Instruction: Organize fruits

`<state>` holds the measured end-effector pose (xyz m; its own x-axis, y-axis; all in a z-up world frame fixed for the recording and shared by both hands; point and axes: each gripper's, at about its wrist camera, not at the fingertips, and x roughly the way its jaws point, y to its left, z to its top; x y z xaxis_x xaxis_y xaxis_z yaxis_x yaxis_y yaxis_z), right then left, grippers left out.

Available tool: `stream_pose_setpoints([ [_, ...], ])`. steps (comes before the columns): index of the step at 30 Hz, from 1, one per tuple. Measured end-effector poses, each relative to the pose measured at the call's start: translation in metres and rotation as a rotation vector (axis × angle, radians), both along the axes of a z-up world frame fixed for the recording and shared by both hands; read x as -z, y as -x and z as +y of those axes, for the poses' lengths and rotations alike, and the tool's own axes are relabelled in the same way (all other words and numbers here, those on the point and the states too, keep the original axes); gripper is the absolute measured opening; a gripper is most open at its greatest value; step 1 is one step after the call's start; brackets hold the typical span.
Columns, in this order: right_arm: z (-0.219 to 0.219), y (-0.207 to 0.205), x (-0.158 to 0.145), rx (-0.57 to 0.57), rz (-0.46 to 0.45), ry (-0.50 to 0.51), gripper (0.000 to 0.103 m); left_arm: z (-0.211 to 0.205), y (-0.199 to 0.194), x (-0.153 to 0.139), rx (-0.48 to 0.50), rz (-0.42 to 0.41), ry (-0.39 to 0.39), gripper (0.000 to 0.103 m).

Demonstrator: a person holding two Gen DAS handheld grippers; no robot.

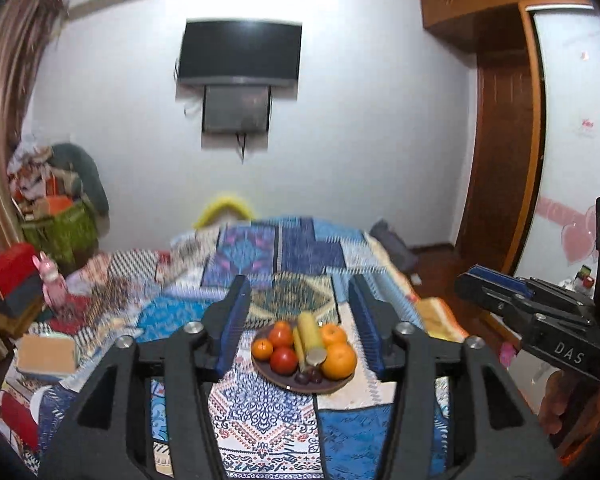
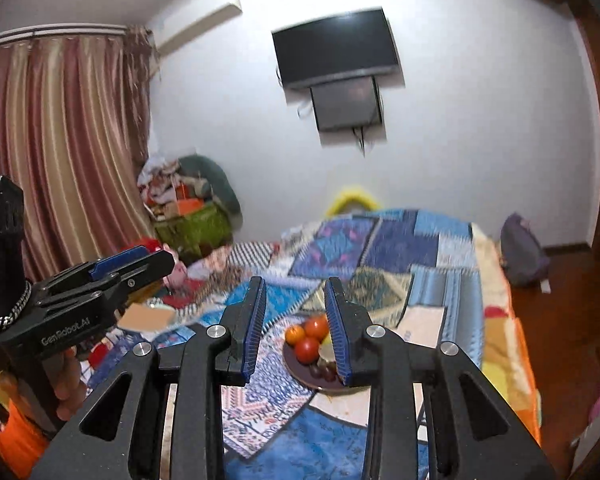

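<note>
- The plate point(image 1: 332, 387) sits on the patchwork bedspread point(image 1: 260, 432), loaded: 2 oranges point(image 1: 339, 360), 2 red fruits point(image 1: 284, 360), a small tangerine, a banana point(image 1: 312, 338) and dark grapes point(image 1: 309, 377).
- No loose fruit shows on the bed, so the sorting looks finished to me.
- Left gripper point(image 1: 300, 320): jaws spread, nothing between them.
- Right gripper point(image 2: 296, 326): narrower gap, also empty, well above the plate.

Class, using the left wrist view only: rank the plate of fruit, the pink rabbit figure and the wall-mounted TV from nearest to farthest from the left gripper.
Measured from the left gripper:
1. Plate of fruit: on the patterned bedspread, just beyond the fingertips, seen between them.
2. Pink rabbit figure: off to the left, beside the bed.
3. Wall-mounted TV: high on the far wall, past the bed.
</note>
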<state>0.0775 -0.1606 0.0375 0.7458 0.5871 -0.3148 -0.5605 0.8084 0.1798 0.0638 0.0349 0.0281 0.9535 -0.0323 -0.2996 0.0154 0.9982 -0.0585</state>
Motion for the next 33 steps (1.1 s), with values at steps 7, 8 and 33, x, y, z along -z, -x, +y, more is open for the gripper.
stream_pose_setpoints([
  [7, -0.006, 0.030, -0.013, 0.028, -0.074, -0.023, 0.046, -0.012, 0.045, -0.016, -0.013, -0.110, -0.027, 0.069],
  [8, -0.007, 0.032, -0.013, 0.033, -0.078, -0.025, 0.051, -0.012, 0.048, -0.016, -0.015, -0.116, -0.024, 0.072],
  [33, -0.010, 0.054, -0.010, 0.159, -0.168, 0.007, 0.103, -0.015, 0.069, -0.010, -0.021, -0.140, -0.013, 0.103],
])
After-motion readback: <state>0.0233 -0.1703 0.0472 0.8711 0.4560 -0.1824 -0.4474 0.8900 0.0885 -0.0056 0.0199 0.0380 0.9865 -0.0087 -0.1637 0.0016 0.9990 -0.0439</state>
